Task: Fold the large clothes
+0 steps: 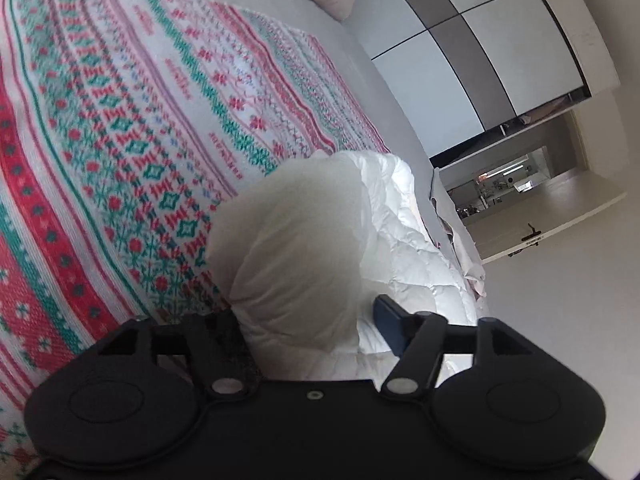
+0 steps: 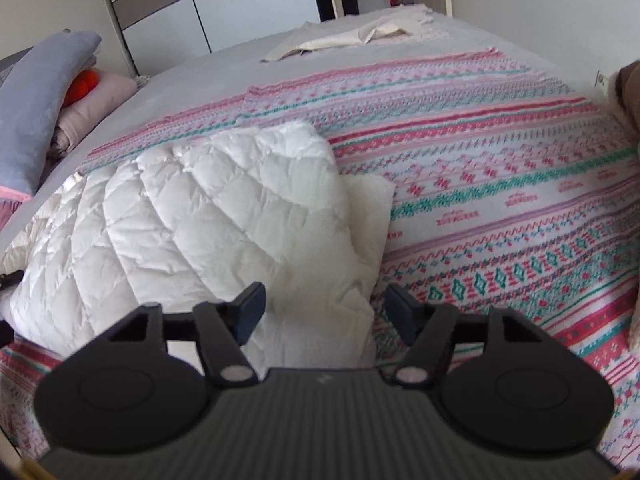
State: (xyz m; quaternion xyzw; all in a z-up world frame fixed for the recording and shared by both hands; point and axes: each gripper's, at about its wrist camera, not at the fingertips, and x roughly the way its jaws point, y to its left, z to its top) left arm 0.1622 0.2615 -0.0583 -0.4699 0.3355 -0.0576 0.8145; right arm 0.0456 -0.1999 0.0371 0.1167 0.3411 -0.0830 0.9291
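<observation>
bed [image 2: 248, 52]: grey sheet, runs well out ahead of both tongs and off to the far side; some cream cloth [image 2: 352, 38] lies crumpled way out past everything.

patterned blanket [image 2: 500, 168]: red, green and pink knit look, spread flat under the job. It's ahead and to the right of the right tongs, and ahead-left of the left ones.

white quilted jacket [image 2: 192, 216]: the thing being folded. Already bundled into a puffy heap, directly ahead and a bit left of the right tongs. Looks light, squashy and kinda slick, so I'd guess it springs back open and slides if you only pinch the shell. A plain flat flap [image 2: 368, 216] pokes out on its right side.

where to grab: I'd go for a stitched edge or a thick fold, deep in the jaws, not a puffed panel.

pillows [image 2: 36, 108]: far left of the right tongs, out of the way.

left gripper [image 1: 304, 320]: a rounded wad of the jacket's fabric sits right between the fingers and hides one of them, so can't tell for sure if it's clamped.

right gripper [image 2: 324, 308]: jaws wide apart, holding nothing, jacket's near edge lying between them.
</observation>
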